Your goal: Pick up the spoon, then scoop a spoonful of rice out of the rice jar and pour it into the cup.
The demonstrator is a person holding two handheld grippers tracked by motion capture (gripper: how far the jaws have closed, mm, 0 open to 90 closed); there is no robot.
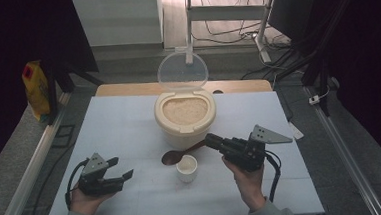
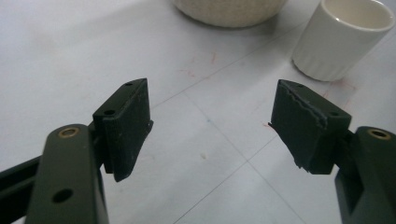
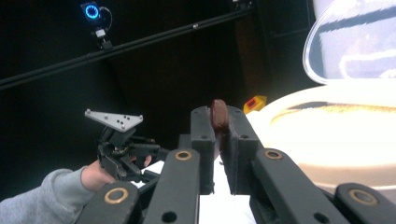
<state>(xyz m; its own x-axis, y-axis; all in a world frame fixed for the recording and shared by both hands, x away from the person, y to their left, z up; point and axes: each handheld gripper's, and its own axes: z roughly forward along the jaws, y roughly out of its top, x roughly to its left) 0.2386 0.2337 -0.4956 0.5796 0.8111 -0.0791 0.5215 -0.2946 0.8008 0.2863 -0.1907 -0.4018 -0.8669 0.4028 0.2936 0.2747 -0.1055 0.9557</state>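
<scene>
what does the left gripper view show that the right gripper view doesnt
Left gripper view: the left gripper with open jaws over the white table, and the small white cup nearby. Right gripper view: the right gripper shut on the brown spoon handle, the raised clear lid, the rice. Both: the cream rice container.

brown wooden spoon (image 1: pixel 177 155) lying tilted, bowl down by the small white cup (image 1: pixel 186 168); handle clamped in the right claw (image 1: pixel 211 141)
</scene>
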